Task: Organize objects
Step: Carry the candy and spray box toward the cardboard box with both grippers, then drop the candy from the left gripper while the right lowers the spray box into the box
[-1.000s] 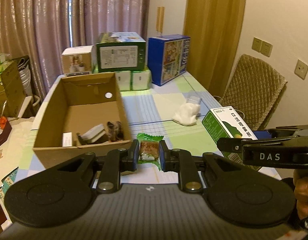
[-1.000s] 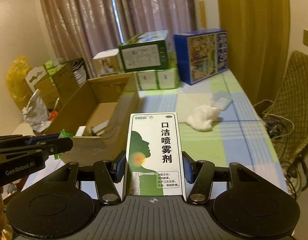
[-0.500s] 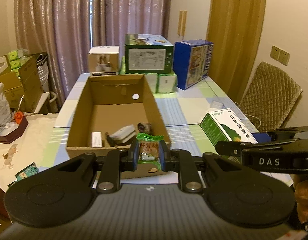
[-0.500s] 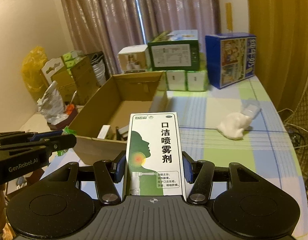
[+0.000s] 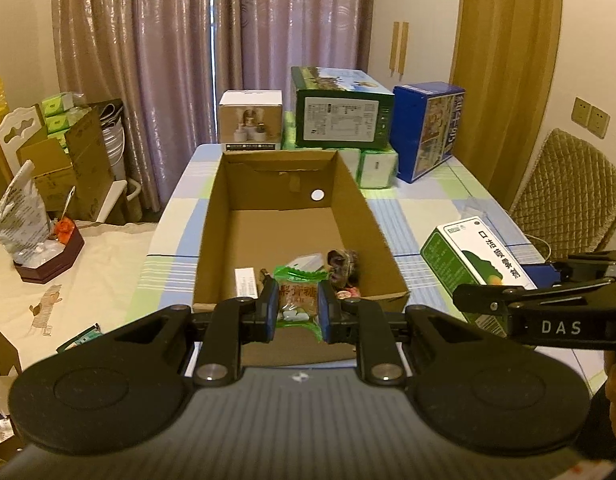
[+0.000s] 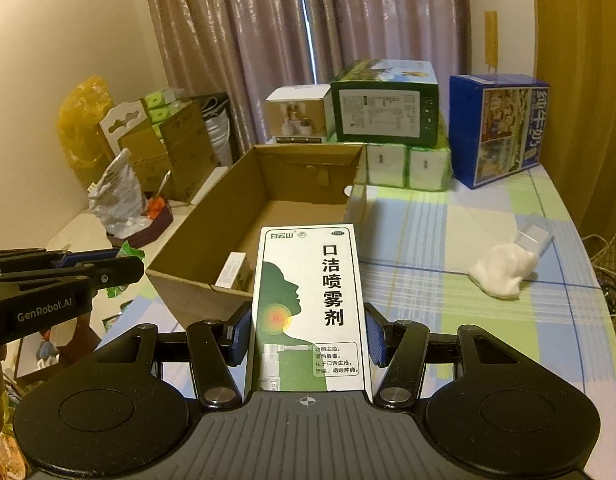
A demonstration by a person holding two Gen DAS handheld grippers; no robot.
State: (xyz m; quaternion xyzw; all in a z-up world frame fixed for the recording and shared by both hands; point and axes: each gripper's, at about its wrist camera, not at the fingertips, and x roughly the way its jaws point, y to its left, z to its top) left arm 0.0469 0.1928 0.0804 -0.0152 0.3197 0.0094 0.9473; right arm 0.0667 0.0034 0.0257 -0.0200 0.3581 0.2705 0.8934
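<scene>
Left tongs (image 5: 296, 309) were clamped on green snack packet (image 5: 298, 294), held level above near end of carton (image 5: 371, 216), pointing along its length. Packet hung over carton's near wall; small items (image 5: 343, 266) lay on carton floor beyond. Right tongs (image 6: 306, 338) gripped spray box (image 6: 309, 304) by its long sides, box flat, print up, raised above counter (image 6: 487, 320) just right of carton (image 6: 196, 292). Left tongs (image 6: 68, 272) showed at right camera's left edge, hand (image 6: 74, 334) below. White wad (image 6: 501, 270) lay on counter, well right.
</scene>
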